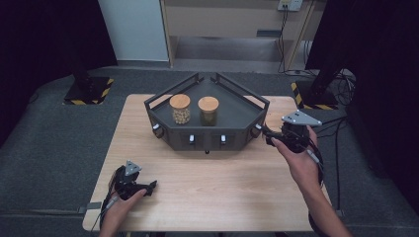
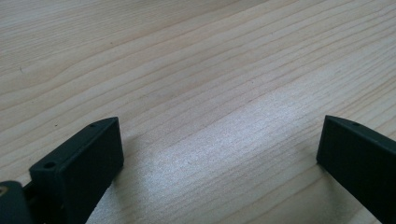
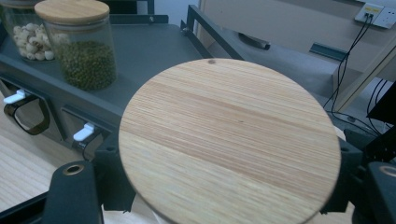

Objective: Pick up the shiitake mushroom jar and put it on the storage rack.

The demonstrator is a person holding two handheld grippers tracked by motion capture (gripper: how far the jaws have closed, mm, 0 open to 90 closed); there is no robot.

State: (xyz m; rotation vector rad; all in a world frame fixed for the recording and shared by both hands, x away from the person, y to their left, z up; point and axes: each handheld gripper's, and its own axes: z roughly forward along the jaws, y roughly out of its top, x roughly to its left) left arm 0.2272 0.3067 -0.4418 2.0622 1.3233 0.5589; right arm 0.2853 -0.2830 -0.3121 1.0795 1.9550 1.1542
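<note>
The right hand-held gripper (image 1: 271, 134) is at the right front corner of the dark tray (image 1: 168, 131). In the right gripper view, its jaws are closed on a third jar, of which the round wooden lid (image 3: 229, 144) covers almost all the picture; the glass body under it is hidden. Two jars already stand inside the tray, side by side: the jar of pale round seeds (image 1: 180, 109) and the jar of green beans (image 1: 208, 110). The left hand-held gripper (image 1: 148, 187) rests low on the tabletop (image 1: 222, 197), near its front left edge, with the jaws wide apart and nothing between them.

The work seems to be to place the held jar into the tray beside the other two. The first risk is the tray's raised rail (image 3: 212, 30): if the jar is not lifted high enough, its bottom can hit the rail and tilt in the jaws. The second risk is the grip itself, because glass is smooth and the jar may slide down if the jaws press too weakly. The third risk is the jar of green beans, which stands nearest to the free place; a careless approach could push it over.
</note>
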